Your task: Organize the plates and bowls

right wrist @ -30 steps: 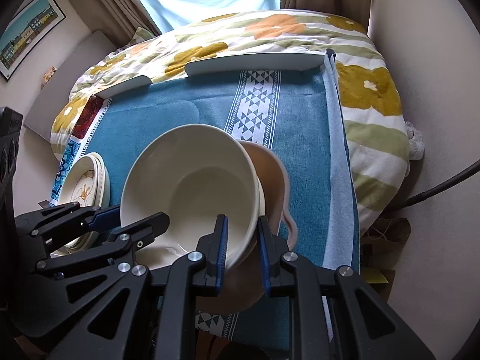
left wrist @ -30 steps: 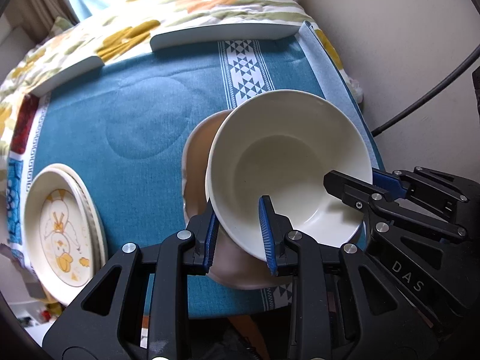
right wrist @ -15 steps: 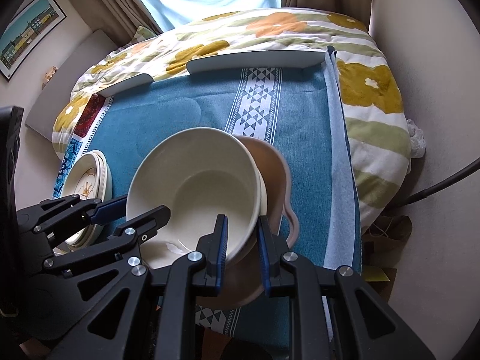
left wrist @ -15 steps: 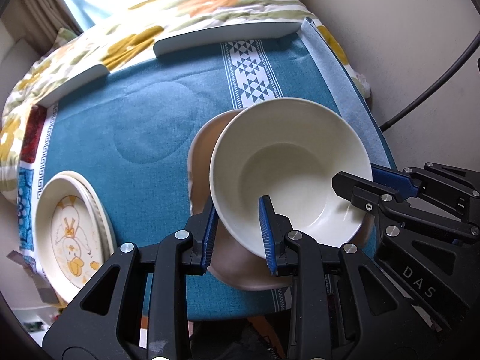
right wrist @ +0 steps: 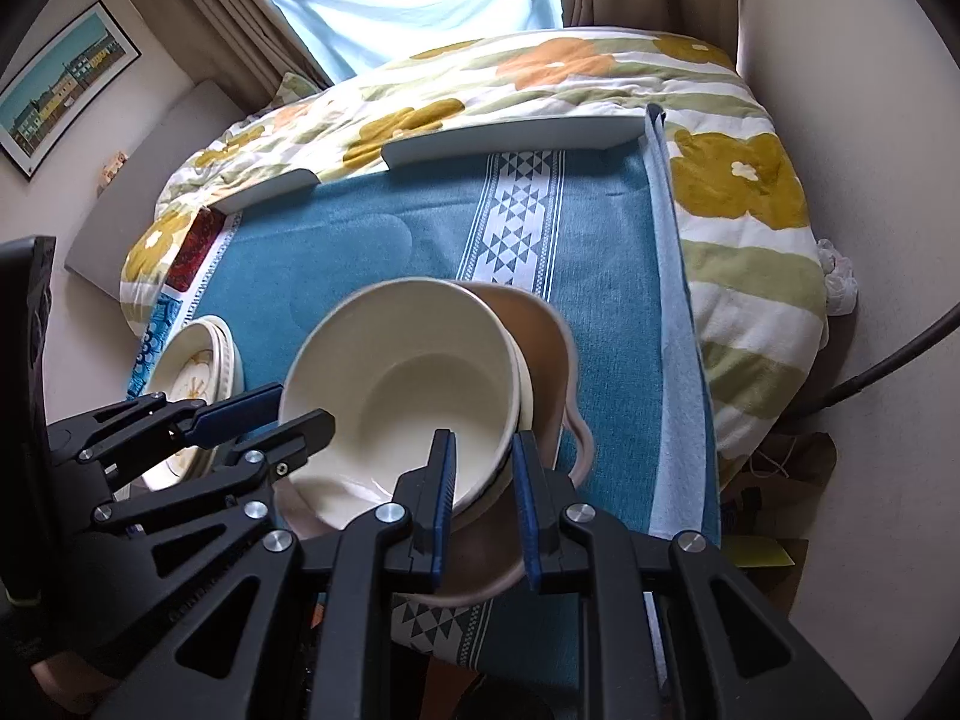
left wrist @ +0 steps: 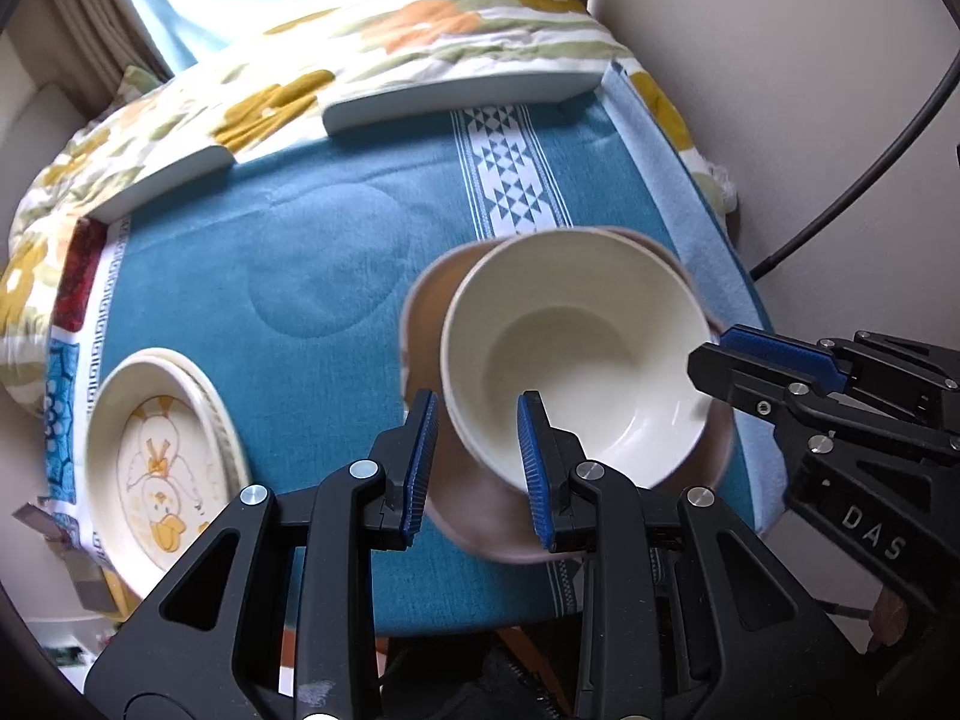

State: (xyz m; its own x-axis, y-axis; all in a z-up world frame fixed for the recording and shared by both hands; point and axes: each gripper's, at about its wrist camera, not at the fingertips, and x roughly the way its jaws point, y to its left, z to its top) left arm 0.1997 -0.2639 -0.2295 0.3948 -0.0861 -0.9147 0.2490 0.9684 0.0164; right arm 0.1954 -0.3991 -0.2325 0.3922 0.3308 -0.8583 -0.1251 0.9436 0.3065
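Observation:
A cream bowl (left wrist: 576, 360) hangs tilted over a tan bowl (left wrist: 426, 324) that rests on the teal tablecloth (left wrist: 270, 252). My left gripper (left wrist: 477, 462) is shut on the cream bowl's near left rim, one pad inside and one outside. My right gripper (right wrist: 485, 480) is shut on the near right rim of the same cream bowl (right wrist: 408, 396). Each gripper shows in the other's view, the right gripper (left wrist: 768, 360) and the left gripper (right wrist: 264, 420). Whether the cream bowl touches the tan bowl (right wrist: 540, 348) I cannot tell. A stack of duck-print plates (left wrist: 156, 468) lies at the left.
Two white bars (left wrist: 462, 96) lie along the far edge of the cloth, with a floral quilt (left wrist: 420, 24) behind them. A wall and a black cable (left wrist: 840, 210) are close on the right. Bare teal cloth stretches between the plates and the bowls.
Both grippers kept their hold on the cream bowl. The bowl now sits more squarely over the tan bowl, whose rim shows around it on more sides than before.

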